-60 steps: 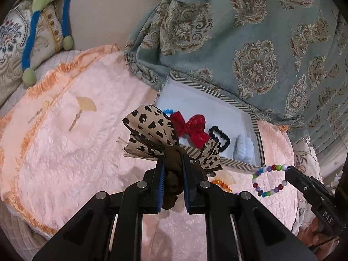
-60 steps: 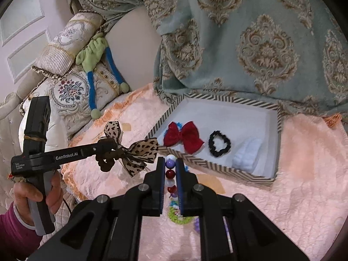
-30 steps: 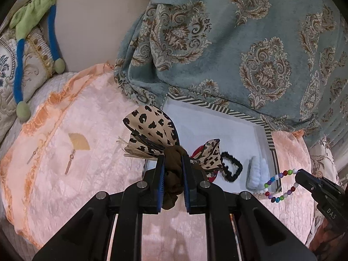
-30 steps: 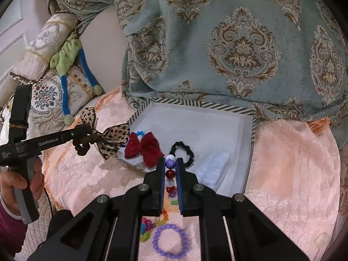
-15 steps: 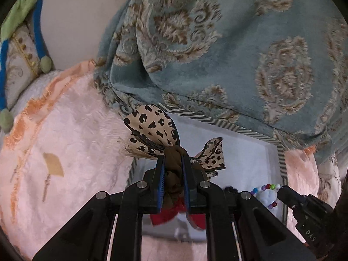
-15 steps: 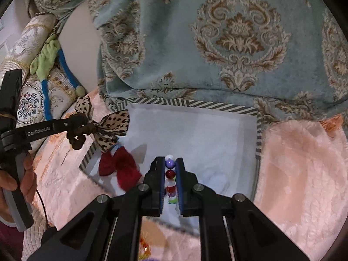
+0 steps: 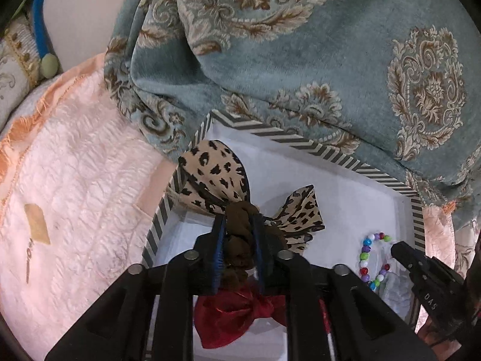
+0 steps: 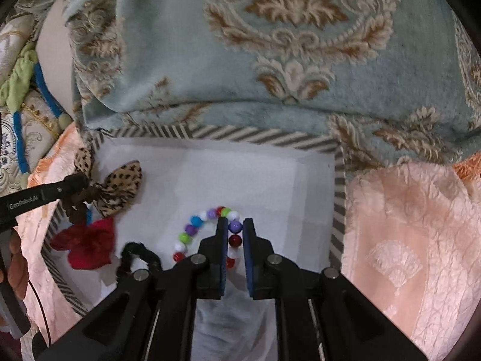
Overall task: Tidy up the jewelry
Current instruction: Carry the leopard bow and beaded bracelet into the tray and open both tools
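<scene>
My left gripper (image 7: 239, 221) is shut on the brown band of a leopard-print bow scrunchie (image 7: 216, 174) and holds it over the left side of the striped-rim white box (image 7: 300, 143). My right gripper (image 8: 234, 225) is shut on a multicoloured bead bracelet (image 8: 192, 228) and holds it low over the middle of the box (image 8: 258, 138). The bracelet (image 7: 368, 258) also shows in the left wrist view, the scrunchie (image 8: 118, 186) in the right wrist view. A red bow (image 7: 237, 316) lies in the box under my left gripper.
A black scrunchie (image 8: 138, 254) and a pale blue item (image 7: 393, 294) lie in the box. A teal patterned blanket (image 8: 270, 60) hangs over the box's far edge. Peach bedspread (image 8: 405, 225) surrounds the box. Cushions (image 8: 21, 96) are at the far left.
Both grippers have moved forward and down over the box with their items still held. The bracelet now hangs just above the box floor, and the scrunchie is over the box's left side.
</scene>
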`<state>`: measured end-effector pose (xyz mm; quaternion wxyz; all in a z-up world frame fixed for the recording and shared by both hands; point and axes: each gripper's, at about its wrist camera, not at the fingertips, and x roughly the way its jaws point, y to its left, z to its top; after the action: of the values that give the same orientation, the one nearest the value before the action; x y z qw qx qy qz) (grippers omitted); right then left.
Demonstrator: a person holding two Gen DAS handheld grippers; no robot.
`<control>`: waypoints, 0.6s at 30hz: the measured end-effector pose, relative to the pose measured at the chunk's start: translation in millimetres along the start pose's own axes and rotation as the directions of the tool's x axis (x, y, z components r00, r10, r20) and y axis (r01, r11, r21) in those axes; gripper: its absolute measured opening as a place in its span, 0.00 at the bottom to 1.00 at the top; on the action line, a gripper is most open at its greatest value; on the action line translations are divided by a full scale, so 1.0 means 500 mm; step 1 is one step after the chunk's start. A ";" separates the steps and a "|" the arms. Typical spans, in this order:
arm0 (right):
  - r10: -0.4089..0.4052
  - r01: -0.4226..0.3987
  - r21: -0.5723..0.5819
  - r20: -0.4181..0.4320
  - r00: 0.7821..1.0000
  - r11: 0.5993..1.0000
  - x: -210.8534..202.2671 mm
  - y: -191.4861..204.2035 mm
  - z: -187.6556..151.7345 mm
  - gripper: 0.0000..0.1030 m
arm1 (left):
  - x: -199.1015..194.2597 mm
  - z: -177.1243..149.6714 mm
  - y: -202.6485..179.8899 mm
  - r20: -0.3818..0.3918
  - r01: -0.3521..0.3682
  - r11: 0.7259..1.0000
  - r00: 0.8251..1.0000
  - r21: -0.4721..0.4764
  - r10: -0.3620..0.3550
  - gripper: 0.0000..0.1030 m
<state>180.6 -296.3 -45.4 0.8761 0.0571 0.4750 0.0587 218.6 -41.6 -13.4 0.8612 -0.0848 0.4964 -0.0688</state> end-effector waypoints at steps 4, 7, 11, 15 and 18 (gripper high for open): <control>-0.012 0.012 -0.007 0.004 1.000 1.000 -0.014 0.005 -0.013 0.32 | -0.006 -0.009 0.014 -0.010 0.010 1.000 1.000 -0.025 -0.011 0.17; 0.007 -0.007 -0.001 0.015 1.000 1.000 -0.047 0.009 -0.022 0.32 | -0.026 -0.019 0.022 -0.010 0.008 0.999 1.000 -0.032 -0.008 0.17; 0.019 -0.019 -0.010 0.039 0.999 1.000 -0.101 0.022 -0.040 0.36 | -0.073 -0.034 0.027 0.018 0.002 1.000 1.000 -0.022 -0.002 0.17; 0.041 -0.041 -0.013 0.062 0.997 0.999 -0.157 0.043 -0.068 0.45 | -0.135 -0.057 0.025 0.069 -0.013 1.000 0.998 0.010 0.012 0.17; 0.057 -0.055 -0.018 0.079 0.995 0.998 -0.193 0.068 -0.091 0.46 | -0.181 -0.082 0.018 0.109 -0.029 0.999 0.994 0.039 0.025 0.17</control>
<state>88.5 -276.0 15.0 0.8928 0.0658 0.4375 0.0846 138.6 -17.8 40.9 0.8893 -0.0640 0.4485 -0.0624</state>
